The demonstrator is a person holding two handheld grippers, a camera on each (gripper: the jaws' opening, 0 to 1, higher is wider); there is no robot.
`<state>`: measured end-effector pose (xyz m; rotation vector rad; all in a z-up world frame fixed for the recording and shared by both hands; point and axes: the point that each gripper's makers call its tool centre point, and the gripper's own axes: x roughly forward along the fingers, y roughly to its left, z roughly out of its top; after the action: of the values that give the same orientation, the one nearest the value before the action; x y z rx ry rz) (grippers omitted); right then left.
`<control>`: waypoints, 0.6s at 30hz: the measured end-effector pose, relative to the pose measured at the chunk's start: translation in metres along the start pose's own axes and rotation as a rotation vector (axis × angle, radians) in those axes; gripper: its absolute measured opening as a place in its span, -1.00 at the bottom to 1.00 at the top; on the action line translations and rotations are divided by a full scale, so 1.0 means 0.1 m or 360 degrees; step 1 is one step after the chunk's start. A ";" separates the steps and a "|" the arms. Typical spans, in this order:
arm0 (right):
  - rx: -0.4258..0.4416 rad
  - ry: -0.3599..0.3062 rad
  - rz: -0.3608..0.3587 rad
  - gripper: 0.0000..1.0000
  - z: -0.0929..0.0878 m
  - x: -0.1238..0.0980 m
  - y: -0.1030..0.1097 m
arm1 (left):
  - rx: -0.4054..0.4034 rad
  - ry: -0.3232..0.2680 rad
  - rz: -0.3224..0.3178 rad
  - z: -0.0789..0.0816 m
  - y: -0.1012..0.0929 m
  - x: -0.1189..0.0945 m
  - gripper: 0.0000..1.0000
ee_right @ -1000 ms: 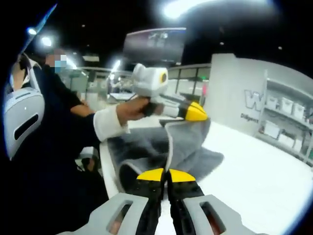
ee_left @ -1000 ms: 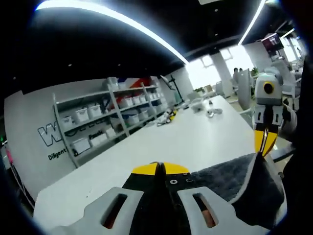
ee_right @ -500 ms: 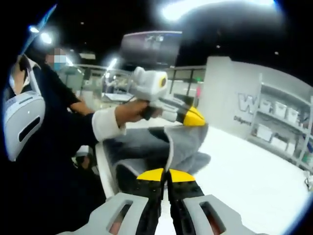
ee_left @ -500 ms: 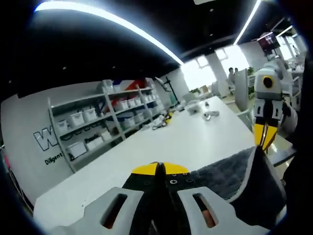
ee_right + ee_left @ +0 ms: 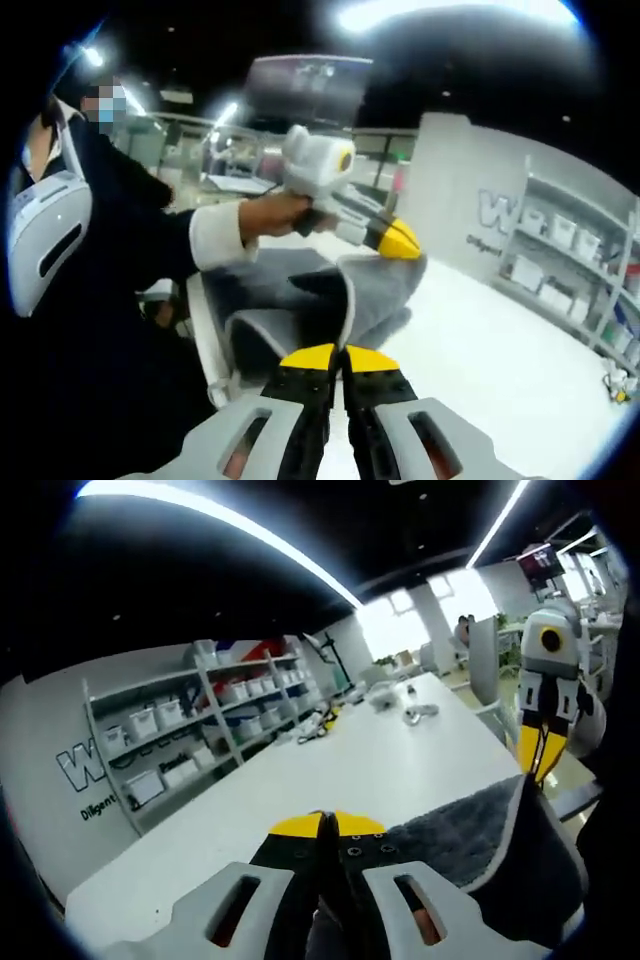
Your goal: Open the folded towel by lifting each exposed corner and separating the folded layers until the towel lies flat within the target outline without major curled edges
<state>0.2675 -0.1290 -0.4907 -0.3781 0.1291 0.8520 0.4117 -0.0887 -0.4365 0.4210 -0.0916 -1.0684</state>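
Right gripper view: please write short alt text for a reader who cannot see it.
Two yellow-tipped tongs, right and left, hold a grey towel lifted above a white table. A person's hand holds the left one; shelves stand behind.

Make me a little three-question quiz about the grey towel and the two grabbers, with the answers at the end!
1. True or false: the towel lies flat on the white table.
2. Which grippers pinch it? A) left gripper alone B) right gripper alone C) both
3. Fill in: the gripper tips are coloured ____.

Key
1. False: its edge is held up off the table.
2. C: each is shut on an edge of the towel.
3. Yellow.
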 end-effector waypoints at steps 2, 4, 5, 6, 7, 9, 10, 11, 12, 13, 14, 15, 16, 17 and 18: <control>0.0010 -0.0003 -0.0020 -1.00 0.01 -0.05 -0.04 | -0.0007 -0.0005 -0.0005 0.03 -0.01 0.03 -0.97; 0.0015 -0.0007 -0.0036 -1.00 0.01 -0.08 -0.08 | 0.0007 -0.0012 -0.0014 0.05 -0.06 0.08 -0.97; 0.0017 -0.0008 -0.0040 -1.00 0.02 -0.09 -0.09 | 0.0006 -0.0030 -0.0023 0.07 -0.06 0.09 -0.97; 0.0017 -0.0010 -0.0048 -1.00 0.02 -0.11 -0.10 | -0.0002 -0.0046 -0.0029 0.09 -0.07 0.10 -0.97; 0.0015 -0.0012 -0.0059 -1.00 0.02 -0.13 -0.11 | -0.0015 -0.0055 -0.0031 0.11 -0.06 0.12 -0.97; 0.0015 -0.0014 -0.0069 -1.00 0.02 -0.18 -0.14 | -0.0036 -0.0078 -0.0039 0.14 -0.07 0.14 -0.97; 0.0017 -0.0016 -0.0078 -1.00 0.02 -0.20 -0.16 | -0.0045 -0.0085 -0.0042 0.15 -0.08 0.15 -0.97; 0.0020 -0.0016 -0.0089 -1.00 0.02 -0.23 -0.18 | -0.0058 -0.0095 -0.0046 0.16 -0.08 0.18 -0.97; 0.0023 -0.0016 -0.0094 -1.00 0.01 -0.25 -0.20 | -0.0065 -0.0101 -0.0052 0.17 -0.09 0.20 -0.97; 0.0025 -0.0017 -0.0097 -1.00 0.02 -0.26 -0.20 | -0.0068 -0.0103 -0.0057 0.17 -0.12 0.23 -0.97; 0.0026 -0.0023 -0.0103 -1.00 0.02 -0.28 -0.21 | -0.0064 -0.0102 -0.0059 0.17 -0.13 0.25 -0.97; 0.0029 -0.0026 -0.0107 -1.00 0.02 -0.29 -0.22 | -0.0061 -0.0102 -0.0061 0.18 -0.15 0.27 -0.97; 0.0030 -0.0026 -0.0108 -1.00 0.02 -0.30 -0.23 | -0.0063 -0.0102 -0.0067 0.18 -0.16 0.29 -0.97; 0.0025 -0.0024 -0.0111 -1.00 0.02 -0.31 -0.23 | -0.0064 -0.0103 -0.0069 0.19 -0.18 0.31 -0.97; 0.0022 -0.0024 -0.0119 -1.00 0.02 -0.32 -0.24 | -0.0062 -0.0104 -0.0070 0.19 -0.19 0.32 -0.97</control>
<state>0.2646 -0.1656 -0.4739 -0.3615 0.1063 0.7799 0.4064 -0.1294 -0.4298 0.3545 -0.1195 -1.1258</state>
